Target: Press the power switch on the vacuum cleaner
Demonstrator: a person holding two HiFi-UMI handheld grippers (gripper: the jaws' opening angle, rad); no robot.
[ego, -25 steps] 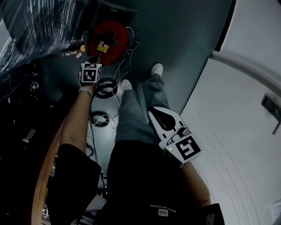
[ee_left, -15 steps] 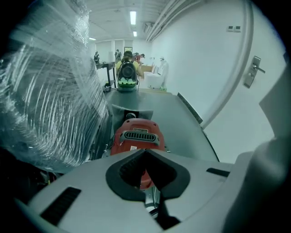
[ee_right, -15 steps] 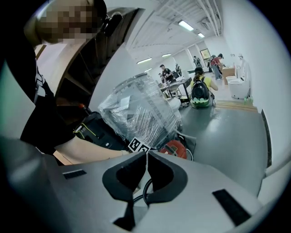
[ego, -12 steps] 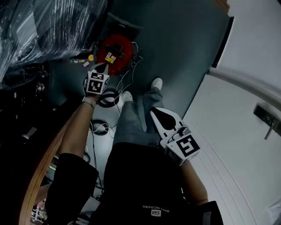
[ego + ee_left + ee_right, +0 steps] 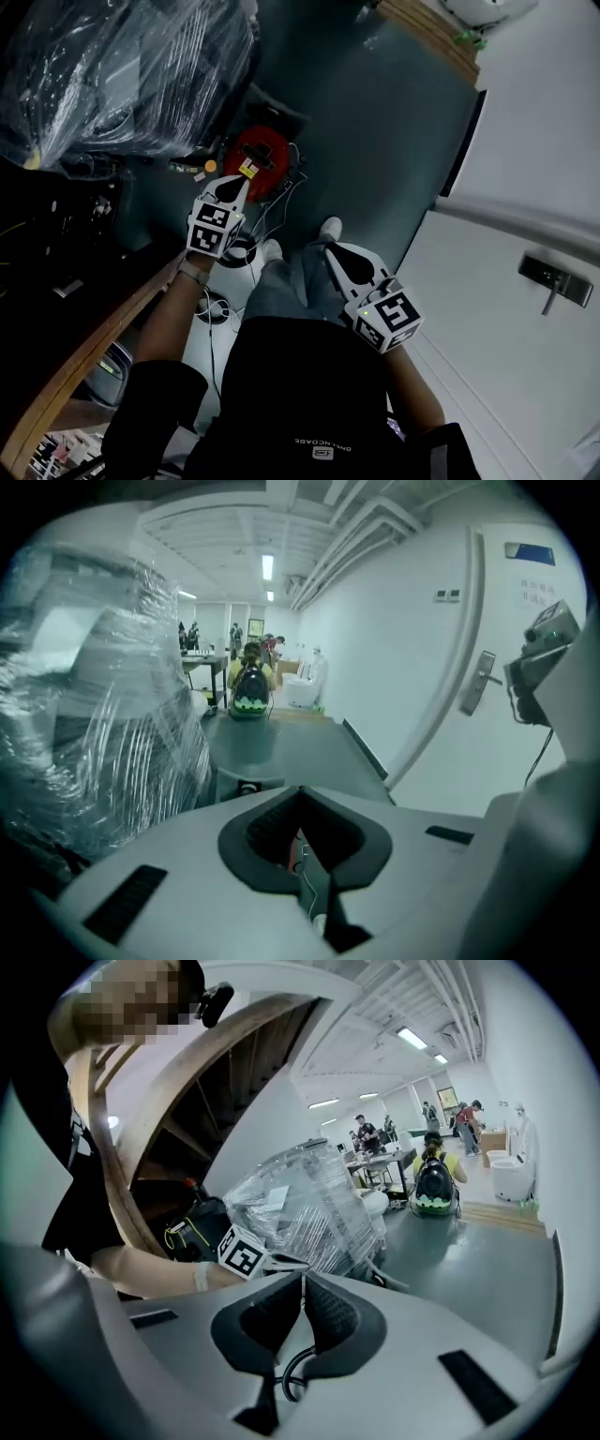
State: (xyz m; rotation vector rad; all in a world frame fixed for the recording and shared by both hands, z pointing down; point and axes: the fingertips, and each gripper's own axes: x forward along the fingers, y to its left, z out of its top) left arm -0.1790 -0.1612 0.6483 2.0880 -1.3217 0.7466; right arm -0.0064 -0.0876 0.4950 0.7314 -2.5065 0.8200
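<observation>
The red round vacuum cleaner [image 5: 261, 156] stands on the grey floor near the plastic-wrapped bulk. My left gripper [image 5: 242, 186] hangs above its near edge, pointing at it, jaws shut and empty; I cannot tell whether it touches. In the left gripper view the left gripper [image 5: 300, 794] has its pads together, and only a thin red sliver [image 5: 297, 854] shows below them. My right gripper [image 5: 330, 250] is held by my leg, well away from the vacuum, shut on nothing. The right gripper view shows the right gripper [image 5: 302, 1279] closed, with the left gripper's marker cube [image 5: 241, 1249] beyond.
A large plastic-wrapped load [image 5: 122, 75] fills the upper left. Coiled cables [image 5: 232, 251] lie on the floor by my shoes [image 5: 330, 228]. A curved wooden rail [image 5: 80, 361] runs on the left. A white door [image 5: 534, 169] with a handle [image 5: 548, 281] is on the right. People stand far off [image 5: 247, 688].
The left gripper has drawn back from the vacuum's top to over its near edge. The view has risen and the vacuum looks smaller and farther. The right gripper has stayed by the leg.
</observation>
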